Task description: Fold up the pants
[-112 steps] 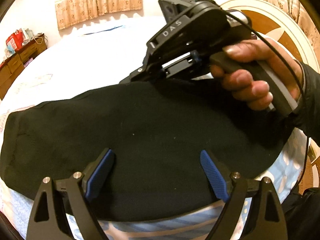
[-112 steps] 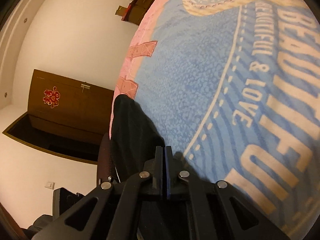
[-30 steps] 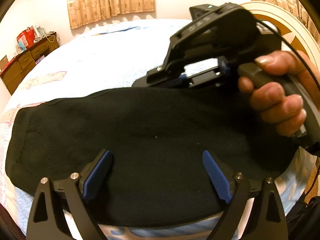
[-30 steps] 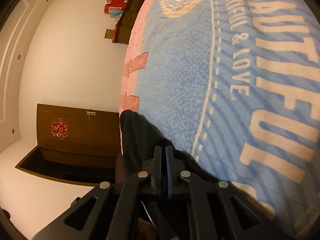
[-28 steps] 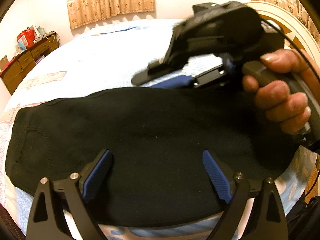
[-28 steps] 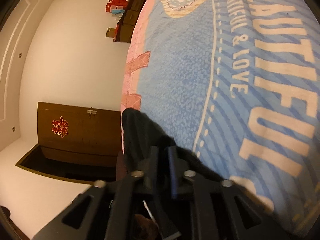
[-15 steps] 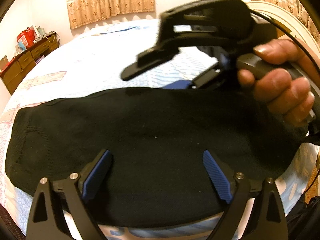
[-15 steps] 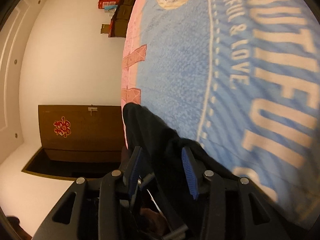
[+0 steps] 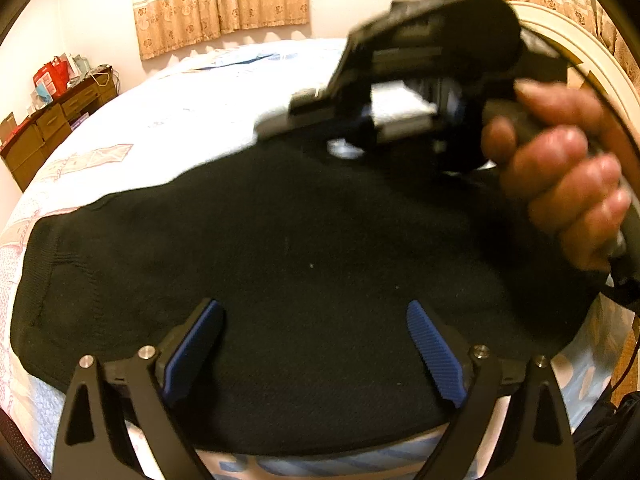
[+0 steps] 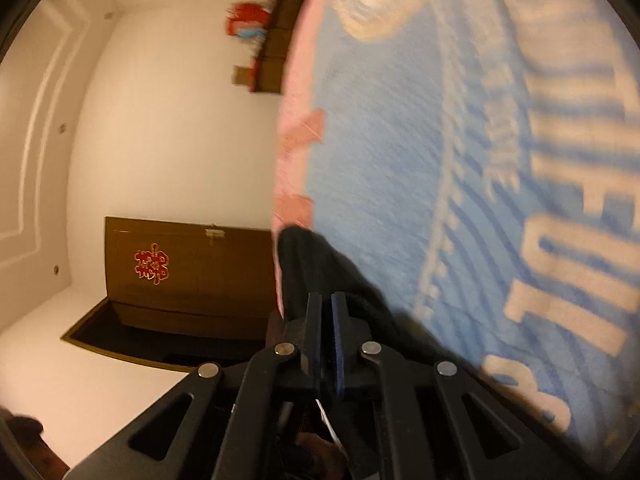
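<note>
- Because the black pants lie spread flat across the near edge of the bed, the left gripper hovers over the hem at 6 o'clock, jaws released and wide, nothing between them.
- The right gripper, in a person's hand at 2 o'clock, has just been closing; its jaws look clenched together, and whether they pinch any cloth I cannot tell.
- The bedspread carries big pale letters, too blurred to read.
</note>
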A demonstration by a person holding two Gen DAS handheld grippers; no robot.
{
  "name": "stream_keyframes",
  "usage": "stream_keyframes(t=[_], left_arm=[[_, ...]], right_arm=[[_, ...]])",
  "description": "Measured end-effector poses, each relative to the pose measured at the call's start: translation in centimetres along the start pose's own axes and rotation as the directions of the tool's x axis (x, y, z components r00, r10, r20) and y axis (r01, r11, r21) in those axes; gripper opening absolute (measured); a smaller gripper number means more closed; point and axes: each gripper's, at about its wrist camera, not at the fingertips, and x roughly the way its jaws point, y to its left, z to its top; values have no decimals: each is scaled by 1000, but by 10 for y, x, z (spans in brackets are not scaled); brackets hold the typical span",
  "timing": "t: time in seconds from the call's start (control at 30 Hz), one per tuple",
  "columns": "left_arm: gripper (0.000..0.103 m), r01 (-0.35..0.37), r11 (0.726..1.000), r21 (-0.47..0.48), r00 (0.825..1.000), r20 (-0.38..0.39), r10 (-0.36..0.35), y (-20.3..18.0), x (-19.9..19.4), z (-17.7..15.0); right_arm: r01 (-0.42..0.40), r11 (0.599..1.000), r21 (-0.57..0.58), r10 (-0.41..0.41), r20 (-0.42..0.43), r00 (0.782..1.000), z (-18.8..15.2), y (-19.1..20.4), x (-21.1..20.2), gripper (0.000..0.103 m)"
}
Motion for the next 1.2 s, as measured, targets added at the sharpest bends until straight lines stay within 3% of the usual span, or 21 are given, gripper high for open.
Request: stream_keyframes(t=[0.13,0.3,0.47,0.7,0.77,0.83,0.87,0.9,1.03,1.1,1.17,1.2], left_arm=[[98,-10,1000,3,1000,7,10,-3,1,-1],[98,-6,1000,3,1000,5,6,-3,1,1],[98,-9,1000,4,1000,7,9,-3,3,1],[98,-8,1000,0,1000,18,8,-5,0,3],[98,-15,1000,4,1000,25,15,-6,-4,2],[98,-38,999,15,998,53,37,-10,-9,3],[98,-51,998,22,996,76,49,-12,-14,3],[98,-58,998,27,993,102,55,-15,-19,3],[98,-35,999,36,989,143,30,-28,-34,3],[98,-5,999,50,992,129,-1,-40,-36,3],[98,33,997,73,994,104,-40,-56,-36,3],[98,48,995,86,994,94,-56,-65,-36,4]], right_arm=[[49,994,-101,-38,114,993,15,17,-28,1],[76,995,-61,-71,85,994,14,2,-19,1],[196,980,-35,-190,123,974,27,-18,-15,1],[194,980,-55,-189,85,978,30,-18,-7,2],[228,971,-73,-219,110,970,25,-11,-14,3],[259,961,-96,-244,143,959,17,0,-30,27],[271,956,-110,-251,165,954,12,4,-41,58],[288,949,-125,-260,200,945,5,10,-56,67],[329,931,-160,-271,304,913,-46,23,-130,67],[352,924,-149,-272,392,879,-83,21,-180,67],[360,927,-101,-261,514,817,-132,10,-241,67],[356,932,-65,-255,578,775,-159,2,-271,67]])
